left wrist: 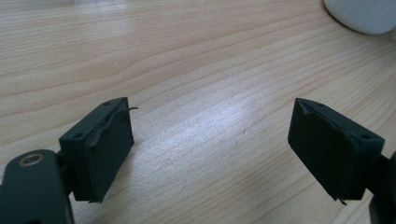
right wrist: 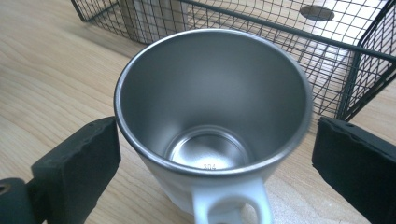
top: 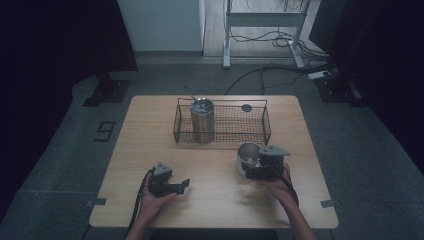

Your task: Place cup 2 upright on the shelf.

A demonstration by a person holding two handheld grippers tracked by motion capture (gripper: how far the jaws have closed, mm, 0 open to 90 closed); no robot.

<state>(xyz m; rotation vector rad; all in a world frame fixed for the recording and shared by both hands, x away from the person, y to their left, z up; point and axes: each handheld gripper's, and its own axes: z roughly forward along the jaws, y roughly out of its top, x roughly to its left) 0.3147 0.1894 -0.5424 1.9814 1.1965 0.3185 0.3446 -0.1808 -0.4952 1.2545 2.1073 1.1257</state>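
A mug (top: 248,152), steel inside and white outside, stands upright on the wooden table (top: 150,130) just in front of the wire basket (top: 222,101). My right gripper (top: 251,164) reaches it from the near side. In the right gripper view the mug (right wrist: 210,93) sits between the wide-apart jaws of my right gripper (right wrist: 215,140), its handle (right wrist: 231,205) facing the camera; the right pad stands clear of it. My left gripper (top: 184,185) lies near the front left of the table. The left gripper (left wrist: 210,135) is open over bare wood, with the mug's white side (left wrist: 364,14) at top right.
The wire basket (right wrist: 280,39) holds a tall steel tumbler (top: 202,120) at its left end and a dark round disc (top: 246,107) towards its right. Bare table stretches between the two grippers. Beyond the table stand a desk frame and floor cables (top: 270,70).
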